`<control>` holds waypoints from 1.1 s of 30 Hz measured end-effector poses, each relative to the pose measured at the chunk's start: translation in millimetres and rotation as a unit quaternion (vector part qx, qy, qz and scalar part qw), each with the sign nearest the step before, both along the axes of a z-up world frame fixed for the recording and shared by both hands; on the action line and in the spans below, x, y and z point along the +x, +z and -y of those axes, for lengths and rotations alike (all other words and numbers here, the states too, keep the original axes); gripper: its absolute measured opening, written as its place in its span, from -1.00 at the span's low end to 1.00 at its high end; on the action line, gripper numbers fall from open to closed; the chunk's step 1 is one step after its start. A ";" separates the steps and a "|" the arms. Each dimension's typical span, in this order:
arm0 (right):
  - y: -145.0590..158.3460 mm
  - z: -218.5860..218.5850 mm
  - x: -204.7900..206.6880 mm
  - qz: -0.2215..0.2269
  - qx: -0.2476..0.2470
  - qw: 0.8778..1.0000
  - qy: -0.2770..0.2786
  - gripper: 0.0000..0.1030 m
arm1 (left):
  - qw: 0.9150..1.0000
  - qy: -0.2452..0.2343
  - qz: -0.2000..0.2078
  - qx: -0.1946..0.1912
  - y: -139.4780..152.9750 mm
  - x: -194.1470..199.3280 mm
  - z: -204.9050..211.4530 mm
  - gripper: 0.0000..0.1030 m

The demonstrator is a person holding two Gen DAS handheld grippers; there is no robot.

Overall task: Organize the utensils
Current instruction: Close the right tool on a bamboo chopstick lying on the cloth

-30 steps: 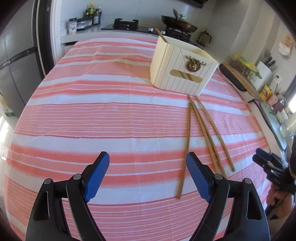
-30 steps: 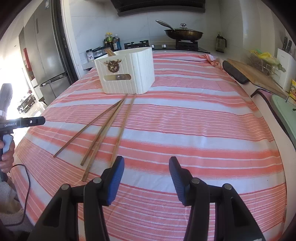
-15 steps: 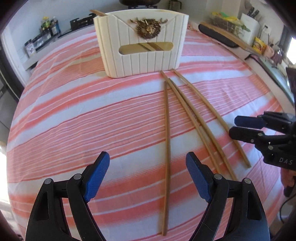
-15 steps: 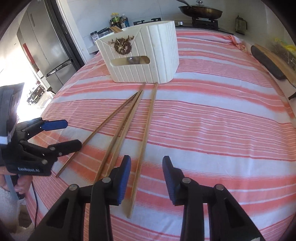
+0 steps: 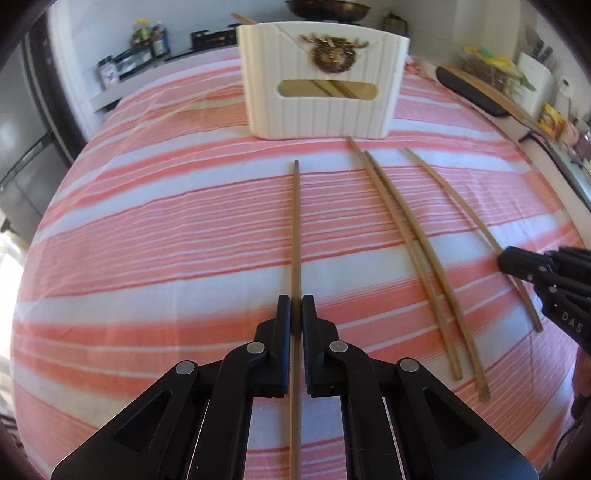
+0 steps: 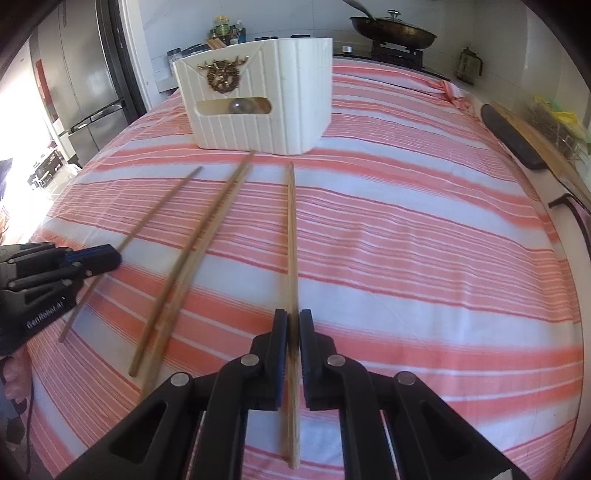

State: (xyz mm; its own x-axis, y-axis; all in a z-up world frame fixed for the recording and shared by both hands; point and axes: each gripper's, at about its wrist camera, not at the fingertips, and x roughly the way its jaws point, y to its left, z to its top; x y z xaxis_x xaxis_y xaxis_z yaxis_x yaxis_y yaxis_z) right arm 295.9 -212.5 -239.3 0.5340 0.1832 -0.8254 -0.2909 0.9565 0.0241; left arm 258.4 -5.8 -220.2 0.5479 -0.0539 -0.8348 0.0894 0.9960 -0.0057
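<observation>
Each gripper pinches one chopstick, left gripper on the leftmost chopstick, right gripper on the rightmost chopstick, both shafts pointing toward twelve o'clock at the white holder.

Home kitchen, wok, stove, fridge

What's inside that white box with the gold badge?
Through the slot in the white box, wooden sticks show, probably chopsticks; one tip pokes above its rim. The right view shows something round behind the slot. The walls hide the rest.
</observation>
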 end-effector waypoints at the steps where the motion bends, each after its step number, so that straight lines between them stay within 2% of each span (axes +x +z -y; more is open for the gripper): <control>1: -0.5 6.6 -5.2 0.003 -0.006 1.000 -0.007 -0.87 | 1.000 0.016 0.003 -0.006 -0.4 -6.0 -4.9 -0.92; 6: -0.6 44.9 -28.0 0.017 -0.042 0.997 -0.055 -0.87 | 0.996 0.079 0.012 -0.031 -0.4 -27.3 -25.9 -0.91; 10: 2.1 68.0 -33.4 0.022 -0.047 0.996 -0.077 -0.86 | 0.996 0.075 0.010 -0.040 0.9 -24.6 -25.7 -0.85; 12: 5.3 73.9 -34.1 0.028 -0.032 0.996 -0.078 -0.77 | 0.997 0.059 0.003 -0.052 0.8 -19.7 -25.1 -0.46; 13: 6.3 74.9 -33.4 0.028 -0.025 0.996 -0.080 -0.65 | 0.997 0.053 0.004 -0.056 2.0 -20.2 -26.2 -0.06; 14: 8.3 76.5 -32.9 0.031 -0.016 0.996 -0.082 -0.30 | 0.997 0.048 0.007 -0.056 3.2 -18.9 -25.9 0.26; 15: 10.2 78.2 -32.5 0.035 -0.005 0.996 -0.082 -0.05 | 0.998 0.043 0.011 -0.052 4.2 -17.3 -25.0 0.34; 21: 6.8 73.4 -22.9 0.028 0.015 0.997 -0.073 -0.04 | 0.998 0.035 -0.002 -0.043 1.1 -2.1 -27.3 0.39; 24: -3.9 67.7 -16.5 0.013 0.008 0.997 -0.069 -0.02 | 0.999 0.037 -0.006 -0.037 -1.5 0.1 -32.0 0.43; 28: -5.8 61.9 -19.0 0.028 -0.008 0.998 -0.061 0.04 | 0.999 0.028 -0.012 -0.024 -3.0 0.2 -30.7 0.49; 33: -4.6 64.8 -19.7 0.021 -0.008 0.999 -0.049 0.05 | 0.998 -0.001 -0.027 -0.060 6.7 3.8 -43.6 0.49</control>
State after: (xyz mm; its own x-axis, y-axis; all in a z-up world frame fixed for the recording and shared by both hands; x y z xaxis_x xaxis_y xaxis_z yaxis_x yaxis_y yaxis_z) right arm 276.2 -277.3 -243.9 0.5825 0.1163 -0.8045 -0.1969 0.9804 -0.0008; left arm 262.3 37.8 -213.5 0.5028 -0.1561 -0.8502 0.0876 0.9877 -0.1296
